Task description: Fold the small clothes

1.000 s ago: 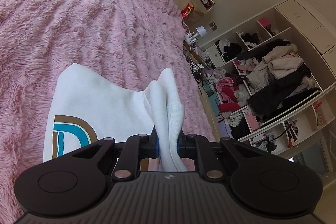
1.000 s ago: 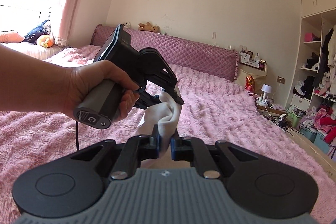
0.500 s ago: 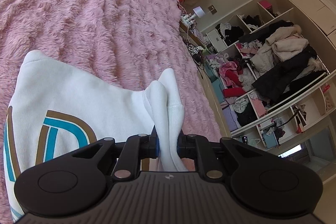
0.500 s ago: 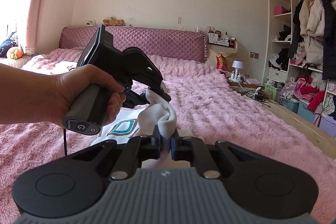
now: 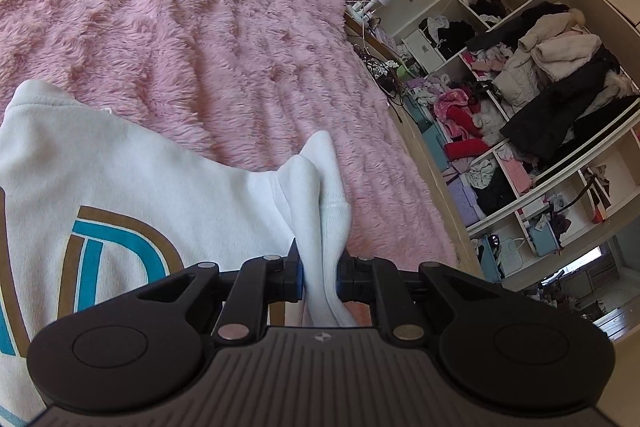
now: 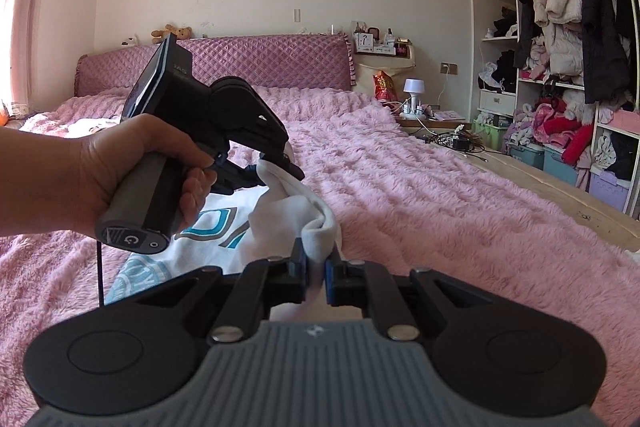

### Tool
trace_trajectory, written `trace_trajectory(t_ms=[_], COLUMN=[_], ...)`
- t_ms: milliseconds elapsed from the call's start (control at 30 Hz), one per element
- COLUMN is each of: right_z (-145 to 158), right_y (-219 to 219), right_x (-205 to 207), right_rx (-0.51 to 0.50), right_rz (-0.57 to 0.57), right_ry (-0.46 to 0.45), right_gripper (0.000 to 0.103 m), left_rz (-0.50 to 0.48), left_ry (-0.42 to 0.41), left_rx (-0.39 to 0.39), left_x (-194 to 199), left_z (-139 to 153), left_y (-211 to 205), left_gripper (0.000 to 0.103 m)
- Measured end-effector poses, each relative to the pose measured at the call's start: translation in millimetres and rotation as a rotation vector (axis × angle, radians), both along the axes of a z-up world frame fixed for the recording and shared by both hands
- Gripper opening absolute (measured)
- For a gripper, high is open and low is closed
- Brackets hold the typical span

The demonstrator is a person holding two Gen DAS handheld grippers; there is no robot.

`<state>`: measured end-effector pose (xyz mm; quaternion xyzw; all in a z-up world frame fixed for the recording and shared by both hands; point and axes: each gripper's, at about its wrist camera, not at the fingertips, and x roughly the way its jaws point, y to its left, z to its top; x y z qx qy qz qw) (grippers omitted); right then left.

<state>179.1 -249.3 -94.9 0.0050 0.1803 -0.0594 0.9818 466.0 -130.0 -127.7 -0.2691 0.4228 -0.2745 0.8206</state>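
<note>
Two grippers are clamped on one white garment [image 5: 168, 187], each pinching a bunched fold of its edge. In the left wrist view, the left gripper [image 5: 319, 277] is seen with its jaws drawn narrow around a thick, ribbed wad of the white fabric, which rises between the blue-edged pads and stands up above them. From there the cloth is spread away to the left, where a teal and brown curved print [image 5: 120, 247] is shown on it. Part of the garment is laid on the fluffy pink blanket [image 5: 200, 27] that covers the bed.

In the right wrist view, the right gripper [image 6: 316, 277] is seen almost fully closed on a thinner fold of the same garment [image 6: 296, 211]. The fabric is stretched from these jaws up to the left gripper [image 6: 280, 163], which is held by a hand [image 6: 132, 171] coming in from the left edge. Beneath that hand, the printed panel is draped down onto the blanket [image 6: 440, 207], with the teal lettering partly visible.

Beyond the bed, a quilted purple headboard [image 6: 260, 63] is set against the wall, with soft toys [image 6: 172, 33] placed on top of it. To the right, open wardrobe shelves [image 6: 560, 67] are crowded with coats and heaped clothes, and a small white lamp [image 6: 414, 87] is seen beside the bed.
</note>
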Motion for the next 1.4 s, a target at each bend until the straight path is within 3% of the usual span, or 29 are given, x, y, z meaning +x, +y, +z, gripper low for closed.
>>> trace_trajectory(t_ms=[500,700,933,1167,1267,1400], right_z=[-45,-63,-66,-61,-60,-58], right_y=[-43,-53,-52,-49,-47,-47], right_x=[24,30,32,32,34,36], right_rx=[0.118,0.179,0.178,0.166,0.160,0.164], right_rz=[-0.071,-0.094,-0.096,-0.099,-0.109,-0.119], right_ry=[0.118,0.172,0.185,0.206,0.212,0.221], right_gripper=[0.002,0.002,0.002,0.002,0.002,0.002], left_rz=[-0.021,-0.022,-0.028,-0.053,-0.024,-0.010], left_ry=[-0.038,-0.050,-0.111,-0.256,-0.303,-0.360], left_rx=[0.283,0.311,0.313,0.384,0.467,0.533], left_x=[-5,-7,-22,-89,-138,-205], left_z=[-22,-26,-1,36,40,32], left_y=[-51,-62,-55,-4,23,52], left_gripper=[0.019,0.038,0.039,0.047,0.047,0.056])
